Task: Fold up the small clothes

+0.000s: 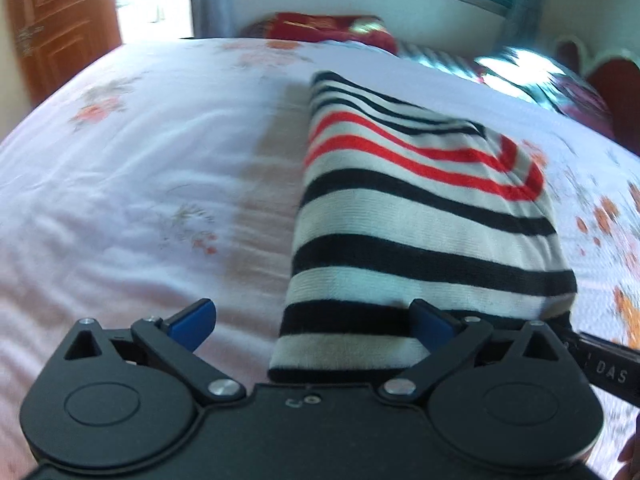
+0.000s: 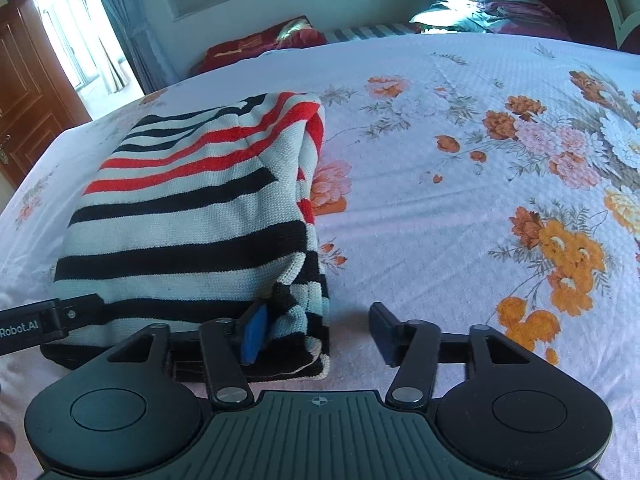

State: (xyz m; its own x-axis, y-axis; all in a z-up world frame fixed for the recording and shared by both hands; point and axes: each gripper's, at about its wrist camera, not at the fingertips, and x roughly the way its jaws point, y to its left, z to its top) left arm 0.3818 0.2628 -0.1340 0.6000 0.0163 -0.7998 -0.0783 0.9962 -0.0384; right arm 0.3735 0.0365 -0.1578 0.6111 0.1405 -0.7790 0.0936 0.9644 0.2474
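A folded knit garment (image 1: pixel 404 216) with black, white and red stripes lies on the bed; it also shows in the right wrist view (image 2: pixel 192 216). My left gripper (image 1: pixel 316 320) is open at the garment's near left corner, its right finger (image 1: pixel 432 324) resting on the cloth, its left finger over the sheet. My right gripper (image 2: pixel 316 332) is open at the garment's near right corner, its left finger (image 2: pixel 254 334) against the folded edge and its right finger over the sheet. Neither holds the cloth.
The bed is covered by a pale floral sheet (image 2: pixel 460 160). Red cushions (image 2: pixel 260 42) and pillows (image 2: pixel 492 8) lie at the far edge under a window. A wooden door (image 1: pixel 52 28) stands at the left. The left gripper's body (image 2: pixel 36 324) shows beside the garment.
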